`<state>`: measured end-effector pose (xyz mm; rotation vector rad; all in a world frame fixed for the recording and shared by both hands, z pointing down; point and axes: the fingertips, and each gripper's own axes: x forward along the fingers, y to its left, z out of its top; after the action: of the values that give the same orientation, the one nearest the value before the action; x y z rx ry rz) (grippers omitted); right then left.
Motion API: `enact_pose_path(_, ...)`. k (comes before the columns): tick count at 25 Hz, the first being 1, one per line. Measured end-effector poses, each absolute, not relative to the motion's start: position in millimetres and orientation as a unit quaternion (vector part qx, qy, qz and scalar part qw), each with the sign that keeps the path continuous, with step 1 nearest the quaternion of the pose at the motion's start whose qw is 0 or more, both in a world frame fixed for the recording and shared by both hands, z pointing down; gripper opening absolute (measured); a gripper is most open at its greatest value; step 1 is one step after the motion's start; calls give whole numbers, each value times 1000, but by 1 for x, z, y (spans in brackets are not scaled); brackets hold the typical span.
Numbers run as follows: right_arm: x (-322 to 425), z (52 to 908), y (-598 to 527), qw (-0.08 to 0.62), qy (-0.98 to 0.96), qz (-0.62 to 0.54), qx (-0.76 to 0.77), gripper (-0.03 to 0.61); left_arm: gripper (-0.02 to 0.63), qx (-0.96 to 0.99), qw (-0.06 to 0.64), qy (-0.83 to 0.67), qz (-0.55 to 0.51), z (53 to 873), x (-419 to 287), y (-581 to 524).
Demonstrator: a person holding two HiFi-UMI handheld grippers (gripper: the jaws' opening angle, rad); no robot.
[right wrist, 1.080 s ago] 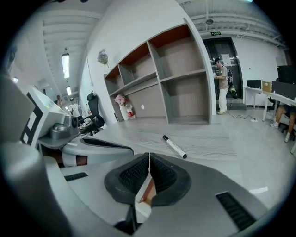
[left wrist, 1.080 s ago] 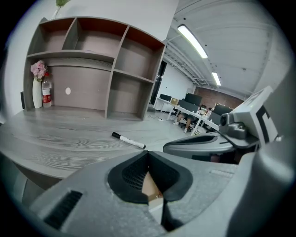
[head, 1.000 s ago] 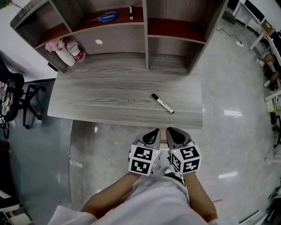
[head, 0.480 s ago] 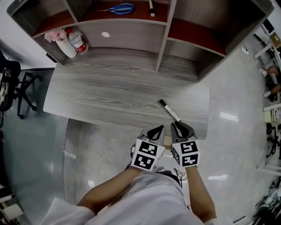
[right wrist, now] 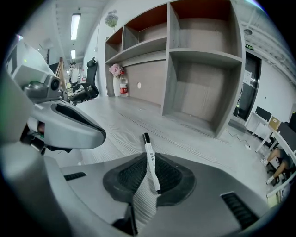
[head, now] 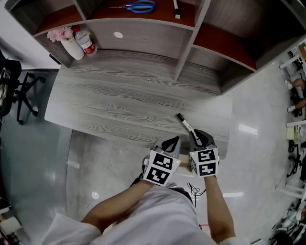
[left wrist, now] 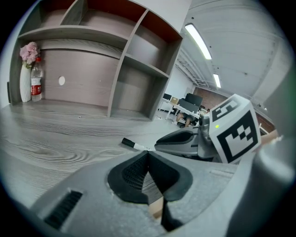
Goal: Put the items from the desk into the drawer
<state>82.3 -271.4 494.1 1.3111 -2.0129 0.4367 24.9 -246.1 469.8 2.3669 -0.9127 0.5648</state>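
Left gripper (head: pixel 172 140) and right gripper (head: pixel 195 136) both have their jaws pinched together and empty. Unless it opens, the right may shove the marker (head: pixel 184 123) toward eleven o'clock across the desk (head: pixel 114 103).

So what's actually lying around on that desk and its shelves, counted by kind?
Markers: 2
Scissors: 1
Bottle: 1
Vase with flowers: 1
Total: 5
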Motion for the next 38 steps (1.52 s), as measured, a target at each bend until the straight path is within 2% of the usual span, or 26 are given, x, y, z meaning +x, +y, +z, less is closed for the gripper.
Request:
enact_pose_path(3,84,503,-276,349,-774,177,497,74,2,877,269,-336,213,474,22,-248)
enact_pose_path(8,85,519,-281,360,-771,186,490,89,2,873,274,-338,219,481,19,-249)
enact_pose_path(21,84,534,-284,356,-771,216,482,70,2,871,270,-338,233,491,17,-243)
enact_pose_path(38,78,521,-237,291,-779,275,482,57,2,860,270,-365,234,492,13,-207)
